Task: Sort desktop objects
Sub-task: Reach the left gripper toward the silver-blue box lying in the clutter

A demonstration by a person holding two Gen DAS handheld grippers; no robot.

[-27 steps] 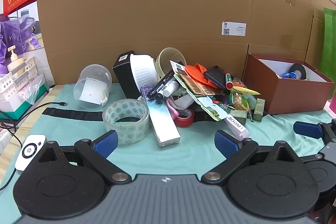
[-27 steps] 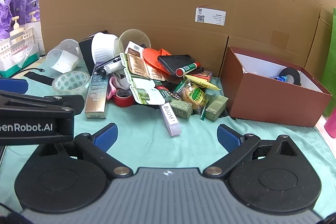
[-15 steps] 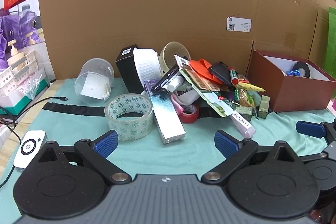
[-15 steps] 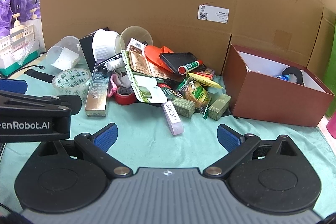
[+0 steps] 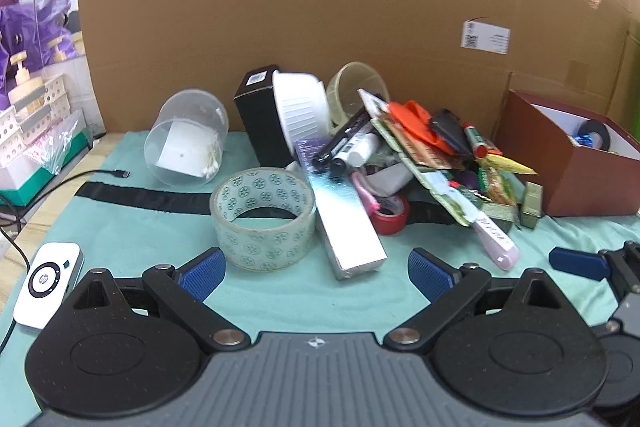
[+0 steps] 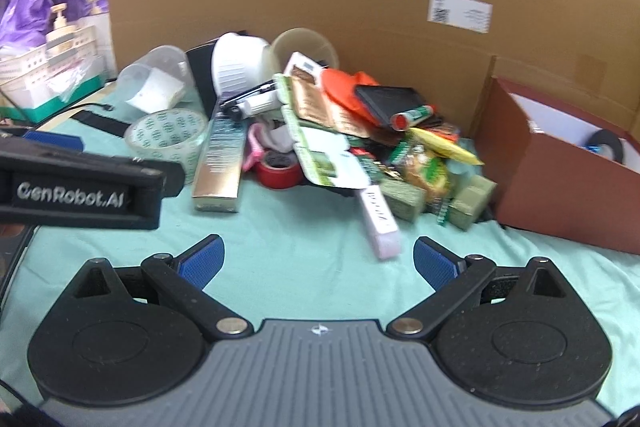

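Note:
A heap of desk items lies on the teal cloth (image 5: 280,291). In it are a patterned clear tape roll (image 5: 262,217), a long silver box (image 5: 340,215), a red tape roll (image 5: 390,215), a pink "BOOM!" tube (image 6: 380,223), sachets and green packets (image 6: 426,173). My left gripper (image 5: 316,273) is open just short of the tape roll and the silver box, empty. My right gripper (image 6: 318,263) is open in front of the pink tube, empty. The left gripper's body (image 6: 80,187) shows at the left of the right wrist view.
A brown box (image 5: 576,163) holding a black tape roll (image 5: 596,133) stands at the right. A cardboard wall (image 5: 360,7) backs the heap. A clear tub (image 5: 186,137), a black box (image 5: 260,115) and a white bowl (image 5: 300,111) lie behind. A white HP device (image 5: 46,283) sits near left.
Both grippers have moved forward toward the heap, so the tape roll, silver box and pink tube now lie closer to the fingertips. Both stay open and empty.

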